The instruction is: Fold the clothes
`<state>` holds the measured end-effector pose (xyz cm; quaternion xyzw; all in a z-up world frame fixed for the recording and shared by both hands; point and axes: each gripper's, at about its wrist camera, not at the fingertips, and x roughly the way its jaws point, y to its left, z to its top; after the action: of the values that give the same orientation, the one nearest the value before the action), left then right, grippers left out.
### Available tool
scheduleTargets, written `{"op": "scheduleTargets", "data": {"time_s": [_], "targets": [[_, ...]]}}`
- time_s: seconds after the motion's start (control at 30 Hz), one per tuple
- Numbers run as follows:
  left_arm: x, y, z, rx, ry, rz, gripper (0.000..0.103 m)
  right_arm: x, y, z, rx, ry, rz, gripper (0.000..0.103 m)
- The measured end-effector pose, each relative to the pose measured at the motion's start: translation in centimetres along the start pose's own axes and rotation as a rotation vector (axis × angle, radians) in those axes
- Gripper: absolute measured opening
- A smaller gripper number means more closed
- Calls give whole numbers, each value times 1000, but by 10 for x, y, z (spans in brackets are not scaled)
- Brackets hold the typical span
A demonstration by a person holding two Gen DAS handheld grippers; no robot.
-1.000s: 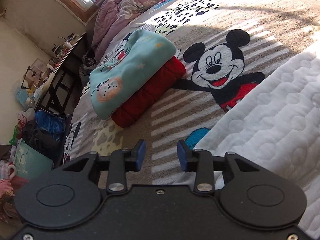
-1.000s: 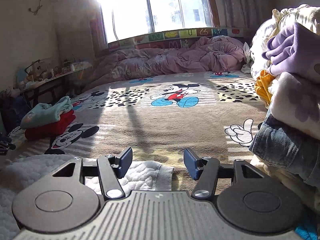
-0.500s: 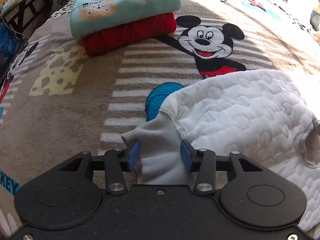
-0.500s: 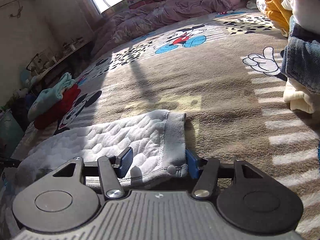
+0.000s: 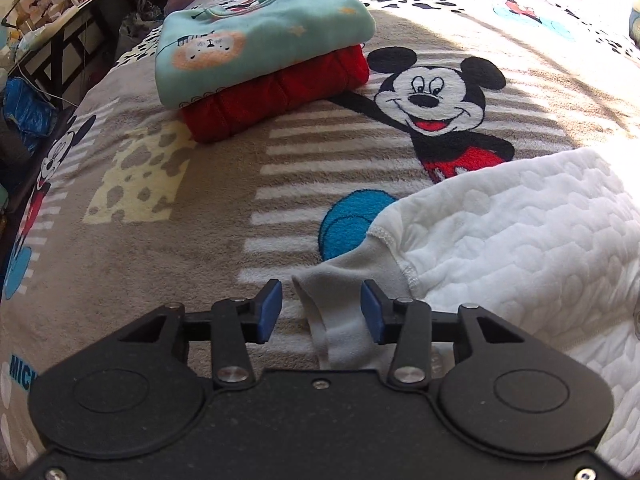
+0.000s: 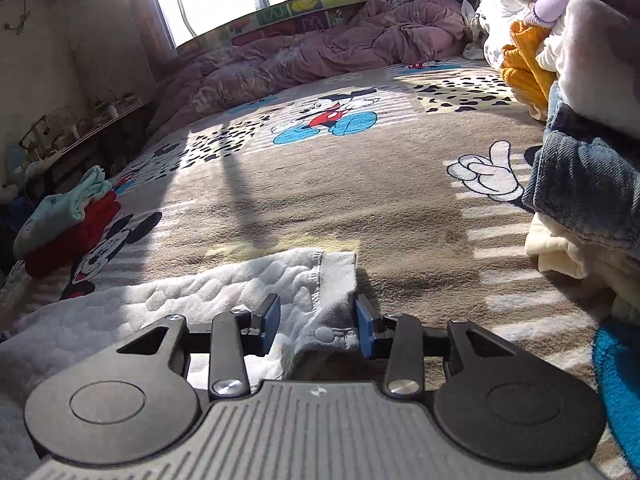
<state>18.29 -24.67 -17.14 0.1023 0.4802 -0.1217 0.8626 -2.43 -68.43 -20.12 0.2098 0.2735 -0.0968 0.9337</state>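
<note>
left gripper (image 5: 321,311) released, grey cuff (image 5: 344,280) between its fingers | white quilted top (image 5: 520,240) flat on blanket (image 5: 180,240); likely soft, light, floppy; pinch the cuffs | right gripper (image 6: 316,319) spread wide around the other cuff (image 6: 340,280)

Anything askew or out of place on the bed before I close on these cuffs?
Nothing alarming. The folded teal top sits skewed on the red garment, overhanging it. Unfolded clothes are heaped at right.

2 low, close wrist views sharing white garment (image 5: 520,232), blanket (image 6: 360,184).
</note>
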Motion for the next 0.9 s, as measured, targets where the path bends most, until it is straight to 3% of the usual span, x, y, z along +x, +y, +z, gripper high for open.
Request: {"op": "scheduleTargets", "data": {"time_s": [0.07, 0.2, 0.23, 0.3, 0.33, 0.37, 0.43, 0.53, 0.6, 0.7, 0.77, 0.83, 0.9], "targets": [[1, 7, 3, -31, -3, -9, 43, 0, 0, -1, 14, -1, 11, 58], [12, 9, 8, -76, 9, -83, 43, 5, -3, -5, 11, 32, 17, 56], [15, 5, 8, -61, 9, -94, 43, 6, -3, -6, 8, 36, 27, 53], [21, -9, 9, 3, 7, -93, 42, 7, -1, -7, -5, 39, 52, 36], [23, -16, 8, 48, 6, -90, 36, 8, 0, -7, -14, 41, 62, 34], [23, -24, 7, 100, -3, -75, 8, 9, 3, -8, -26, 44, 68, 28], [17, -32, 6, 165, -53, -25, 7, 9, 7, -9, -49, 42, 77, 22], [3, -7, 20, 23, -141, -1, 8, -3, 12, -3, -64, -42, 51, 21], [11, -3, 19, 35, -106, 49, 7, -5, 15, -1, -99, -68, 17, 21], [27, -5, 12, 99, -37, 146, 13, 14, 12, -8, -110, 26, -6, 21], [15, -4, 15, 113, -88, 193, 17, 13, 10, -8, -101, 17, -11, 24], [-6, -6, 20, 127, -151, 156, 17, 8, 7, -6, -79, -11, -13, 29], [-23, -15, 20, 153, -181, 52, 17, 7, 4, -5, -65, -15, -5, 30]]}}
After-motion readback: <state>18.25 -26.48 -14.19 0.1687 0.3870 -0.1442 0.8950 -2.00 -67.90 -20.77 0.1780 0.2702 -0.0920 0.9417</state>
